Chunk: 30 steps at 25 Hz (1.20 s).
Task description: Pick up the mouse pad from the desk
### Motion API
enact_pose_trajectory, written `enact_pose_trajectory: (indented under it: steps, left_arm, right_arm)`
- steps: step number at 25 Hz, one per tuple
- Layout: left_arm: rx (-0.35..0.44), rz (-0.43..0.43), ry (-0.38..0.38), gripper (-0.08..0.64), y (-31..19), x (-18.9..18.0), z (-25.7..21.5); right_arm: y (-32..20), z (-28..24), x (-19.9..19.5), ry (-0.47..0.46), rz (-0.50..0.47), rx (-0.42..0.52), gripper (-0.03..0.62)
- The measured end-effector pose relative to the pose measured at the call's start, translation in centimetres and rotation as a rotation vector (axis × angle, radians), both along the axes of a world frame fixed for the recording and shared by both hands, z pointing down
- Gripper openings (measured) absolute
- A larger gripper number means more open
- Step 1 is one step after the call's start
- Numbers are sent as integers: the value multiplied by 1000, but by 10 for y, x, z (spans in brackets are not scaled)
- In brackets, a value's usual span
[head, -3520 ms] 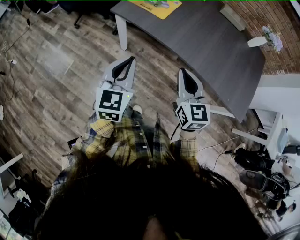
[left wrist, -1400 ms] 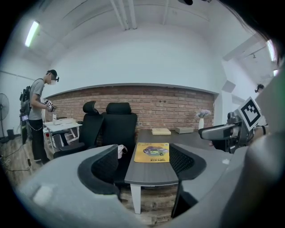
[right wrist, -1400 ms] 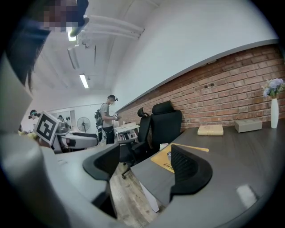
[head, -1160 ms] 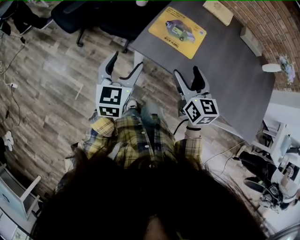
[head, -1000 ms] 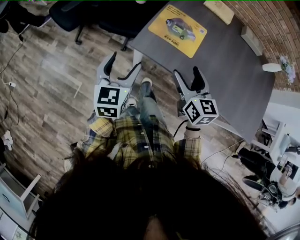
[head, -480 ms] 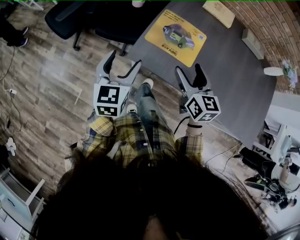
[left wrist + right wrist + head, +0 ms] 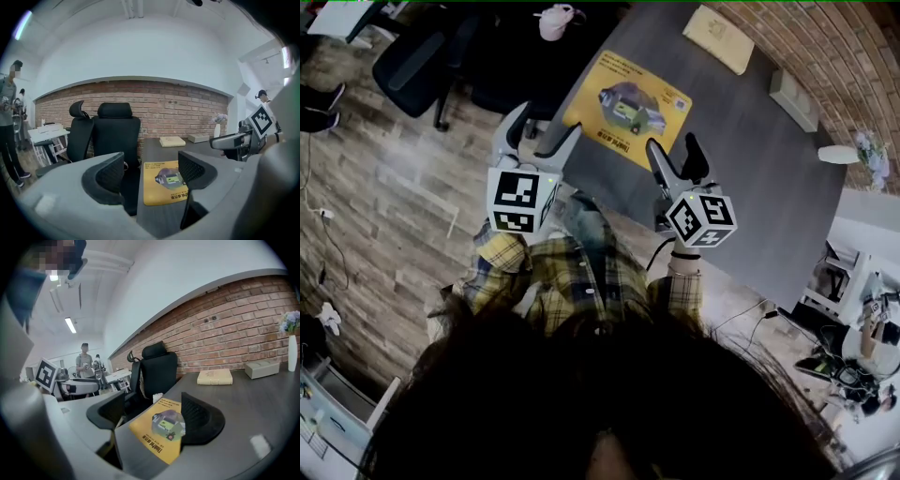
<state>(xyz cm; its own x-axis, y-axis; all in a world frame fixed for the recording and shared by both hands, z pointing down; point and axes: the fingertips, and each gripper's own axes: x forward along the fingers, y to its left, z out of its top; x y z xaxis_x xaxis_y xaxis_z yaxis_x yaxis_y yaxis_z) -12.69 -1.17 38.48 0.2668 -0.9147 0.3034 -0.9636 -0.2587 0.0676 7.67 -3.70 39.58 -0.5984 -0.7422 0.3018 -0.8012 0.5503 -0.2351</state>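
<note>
On the desk (image 7: 769, 178), the mouse pad (image 7: 627, 107) sits closer than before.

The head view looks steeply down from above the person onto the left gripper (image 7: 546, 127), right gripper (image 7: 674, 150) and desk (image 7: 750, 159); both gripper views sit low at the desk's near edge, facing the brick wall (image 7: 187, 112), and all three share the mouse pad (image 7: 627, 101).

The mouse pad (image 7: 626, 108), a yellow rectangle printed with a greenish-grey vehicle picture at its middle and a line of dark lettering along its near edge, lies flat and untouched on the dark grey table (image 7: 750, 159), close to the table's near-left edge, at about 12 o'clock.
</note>
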Motion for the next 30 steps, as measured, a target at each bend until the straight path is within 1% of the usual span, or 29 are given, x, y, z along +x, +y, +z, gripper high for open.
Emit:
enact_pose_trajectory:
  steps: [5, 14, 19, 25, 30]
  left_arm:
    - [-20, 36, -16, 356, -50, 16, -3]
    - [3, 83, -28, 356, -114, 49, -2]
    - [10, 107, -35, 356, -134, 60, -3]
    - [4, 141, -39, 356, -145, 63, 0]
    - [-19, 191, -38, 356, -154, 67, 8]
  right_arm:
    - [-39, -2, 15, -13, 27, -13, 353]
    - [-87, 0, 40, -13, 54, -4, 353]
    - [-101, -3, 52, -17, 81, 1, 353]
    - [-105, -2, 55, -7, 112, -2, 353]
    - [-104, 1, 61, 0, 162, -15, 353]
